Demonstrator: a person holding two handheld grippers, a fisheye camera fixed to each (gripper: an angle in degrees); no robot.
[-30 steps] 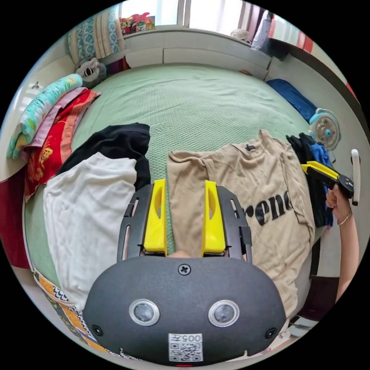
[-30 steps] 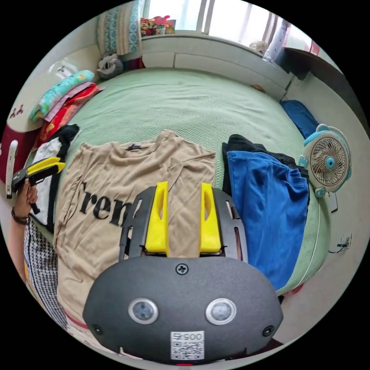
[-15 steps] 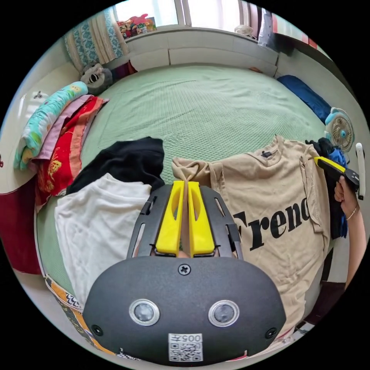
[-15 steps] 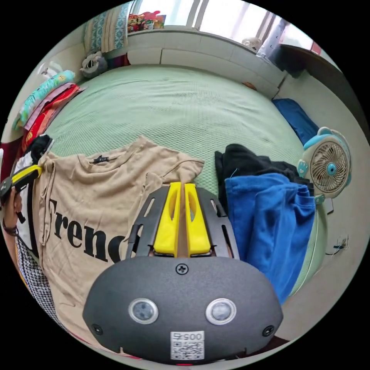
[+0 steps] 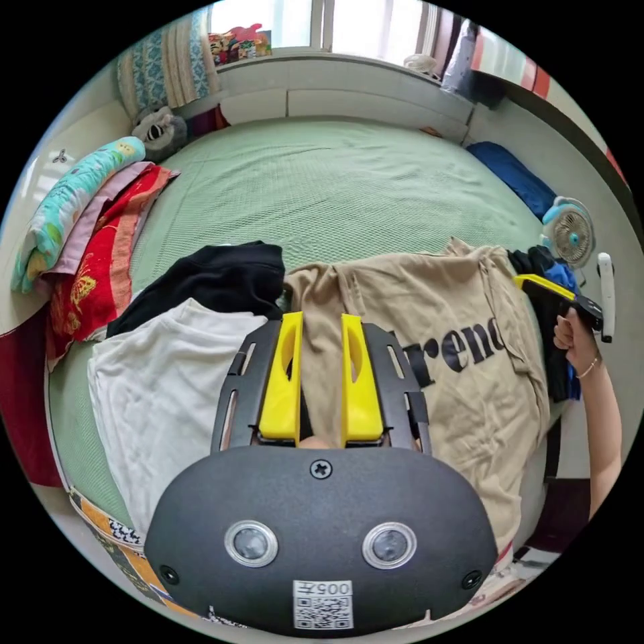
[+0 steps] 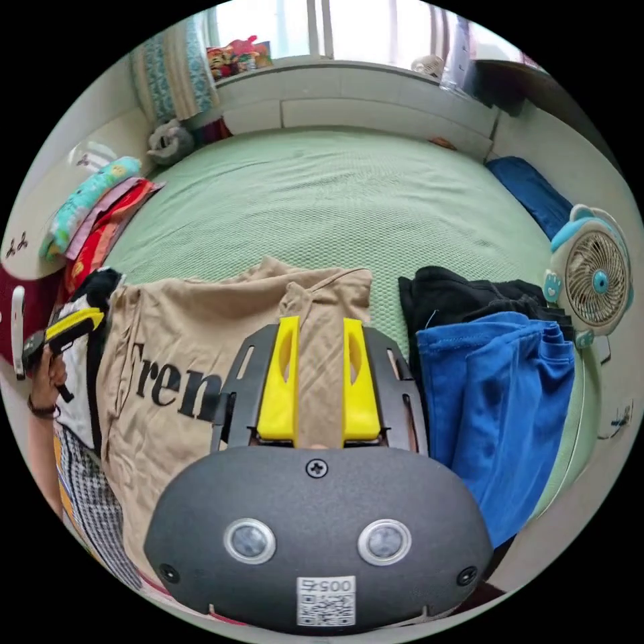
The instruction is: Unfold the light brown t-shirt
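Grippers are hovering over a light brown t-shirt (image 5: 436,376) that is lying spread, front up with black lettering across the chest, at the near edge of a green bed (image 5: 335,181). Seen from the left gripper view, the left gripper (image 5: 320,322) is sitting above the shirt's left sleeve area, its yellow jaws standing apart with tan cloth showing in the gap and nothing pinched between them. From the right gripper view, the right gripper (image 6: 319,329) is poised over the opposite sleeve (image 6: 335,295), its jaws likewise parted and released, fabric lying flat beneath. Each view is also catching the other gripper at its edge, held in a person's hand (image 5: 573,335).

To the left of the shirt, a white garment (image 5: 161,396) is lying over a black garment (image 5: 215,275), the black one touching the shirt's sleeve. On the other side, a blue garment (image 6: 496,402) is resting on dark clothing (image 6: 463,295), just beside the shirt. A small fan (image 6: 594,278) is standing off the bed's right edge, and folded blankets (image 5: 80,221) are stacked along the left side.
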